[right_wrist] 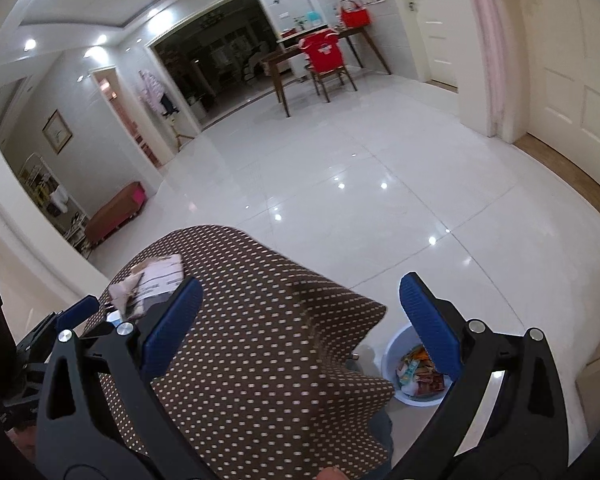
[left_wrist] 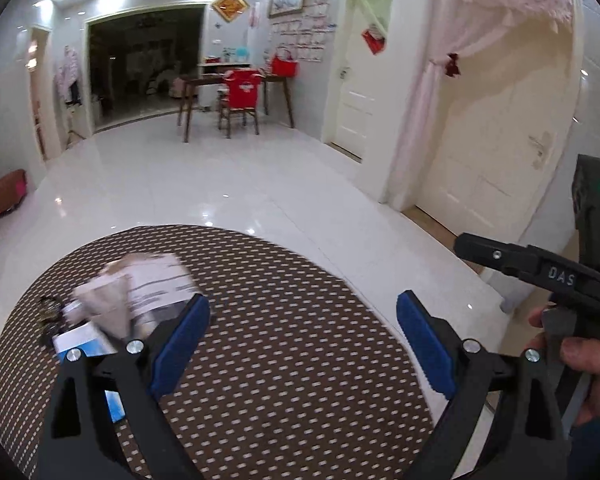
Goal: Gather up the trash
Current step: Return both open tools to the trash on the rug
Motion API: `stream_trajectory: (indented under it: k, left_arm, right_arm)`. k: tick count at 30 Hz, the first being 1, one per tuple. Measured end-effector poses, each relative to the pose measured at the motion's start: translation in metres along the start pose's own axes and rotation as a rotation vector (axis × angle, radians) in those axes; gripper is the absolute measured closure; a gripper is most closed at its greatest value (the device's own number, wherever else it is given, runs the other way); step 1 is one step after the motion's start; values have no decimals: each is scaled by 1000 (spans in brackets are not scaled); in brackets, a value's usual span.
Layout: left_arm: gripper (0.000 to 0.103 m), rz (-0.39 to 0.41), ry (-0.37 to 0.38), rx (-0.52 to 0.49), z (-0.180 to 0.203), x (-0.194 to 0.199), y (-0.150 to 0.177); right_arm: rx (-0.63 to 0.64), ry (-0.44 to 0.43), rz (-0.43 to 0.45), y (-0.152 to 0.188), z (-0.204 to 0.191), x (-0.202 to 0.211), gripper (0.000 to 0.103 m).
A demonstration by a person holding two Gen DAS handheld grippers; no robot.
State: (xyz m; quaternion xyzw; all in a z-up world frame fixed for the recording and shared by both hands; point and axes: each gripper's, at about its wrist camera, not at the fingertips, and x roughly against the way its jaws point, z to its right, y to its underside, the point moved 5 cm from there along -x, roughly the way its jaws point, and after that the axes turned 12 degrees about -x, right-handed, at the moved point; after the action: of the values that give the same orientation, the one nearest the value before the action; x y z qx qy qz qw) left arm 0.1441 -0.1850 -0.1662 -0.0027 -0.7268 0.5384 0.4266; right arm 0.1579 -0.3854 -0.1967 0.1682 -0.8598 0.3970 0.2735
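Claws both spread wide, nothing between the blue pads: my left claw (left_wrist: 302,340) hangs over the brown dotted surface (left_wrist: 280,380), my right claw (right_wrist: 300,330) over its draped corner. Crumpled paper trash (left_wrist: 140,288) lies on the surface just beyond my left claw's left finger, with a blue-and-white packet (left_wrist: 82,342) beside it. Down on the floor, the white bin (right_wrist: 400,346) sits past the cloth's edge, wrappers (right_wrist: 418,372) inside. Farther off, a red-covered chair (left_wrist: 242,90) stands at a wooden table.

Papers (left_wrist: 140,292) lie on table (left_wrist: 292,360); bin (right_wrist: 404,344) below its right edge
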Motion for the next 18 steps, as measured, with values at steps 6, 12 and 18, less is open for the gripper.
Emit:
stream_trajectory:
  k: [6,12,18]
  left_arm:
    - [10,-24,-146,94,-49,8,26]
    - [10,-129,-256,179,-97,-12,71]
    - [10,-220,-286,192,-120,-47,93]
  right_arm:
    - [34,-28,-28,12,-25,-9,6]
    - [61,-44,-79,28,-42,-27,6]
    - [79,-57,-117,40,-52,-39,6]
